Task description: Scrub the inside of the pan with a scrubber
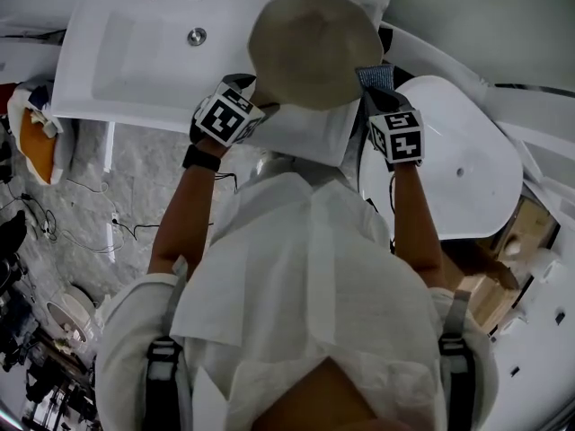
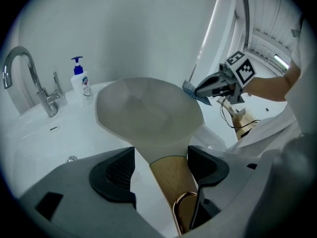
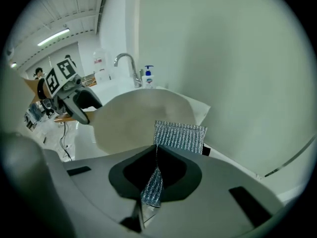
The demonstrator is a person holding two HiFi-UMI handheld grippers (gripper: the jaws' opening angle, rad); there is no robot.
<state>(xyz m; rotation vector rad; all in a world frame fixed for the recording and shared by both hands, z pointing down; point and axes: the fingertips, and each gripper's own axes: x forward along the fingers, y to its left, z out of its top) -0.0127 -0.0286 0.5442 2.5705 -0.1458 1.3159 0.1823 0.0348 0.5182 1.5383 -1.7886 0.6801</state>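
A pale round pan (image 1: 314,48) hangs over the right end of the white sink counter (image 1: 90,106). Its wooden handle (image 2: 171,182) runs between the jaws of my left gripper (image 2: 161,170), which is shut on it. In the head view my left gripper (image 1: 244,97) is at the pan's lower left. My right gripper (image 3: 154,172) is shut on a silvery mesh scrubber (image 3: 179,137), whose free end stands up at the pan's (image 3: 138,120) right rim. The left gripper view shows the scrubber (image 2: 190,90) at the pan's (image 2: 148,113) far right edge, with the right gripper (image 2: 213,86) behind it.
A chrome faucet (image 2: 29,78) and a blue-capped soap bottle (image 2: 80,83) stand at the back of the sink basin (image 1: 153,43). A white oval fixture (image 1: 458,169) sits to the right. Cables (image 1: 117,227) lie on the grey floor at the left. A wall rises behind the counter.
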